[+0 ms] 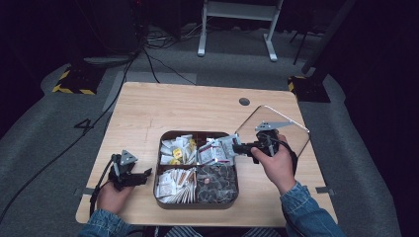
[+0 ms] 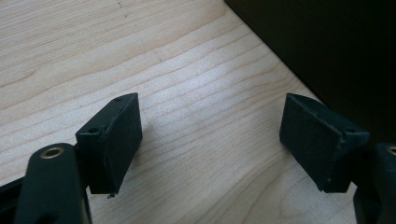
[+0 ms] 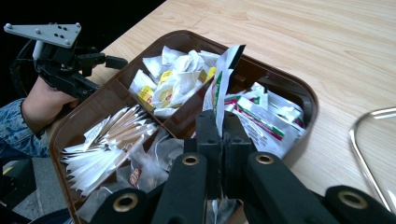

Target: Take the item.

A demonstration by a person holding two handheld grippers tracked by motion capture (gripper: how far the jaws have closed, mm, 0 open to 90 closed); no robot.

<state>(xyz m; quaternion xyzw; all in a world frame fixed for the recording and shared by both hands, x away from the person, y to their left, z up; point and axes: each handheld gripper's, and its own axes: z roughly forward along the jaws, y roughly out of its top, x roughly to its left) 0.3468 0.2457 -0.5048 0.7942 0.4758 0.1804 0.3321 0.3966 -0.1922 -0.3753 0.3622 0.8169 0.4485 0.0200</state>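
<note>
Jaws of the right gripper [image 3: 223, 140] are pinched tight on a thin white sachet [image 3: 221, 84] with green and red print, which stands upright on edge above the brown four-compartment tray [image 3: 280, 84], over the compartment of like sachets. Beside that hand a clear lid [image 1: 291, 129] with a metal rim lies flat on the wooden table [image 1: 173, 106], touching the tray's right side. Left gripper [image 1: 134, 176] rests spread wide on the tabletop just left of the tray, gripping nothing.

Brown tray [image 1: 159, 163], green/white/red sachet [image 3: 223, 77]
</note>
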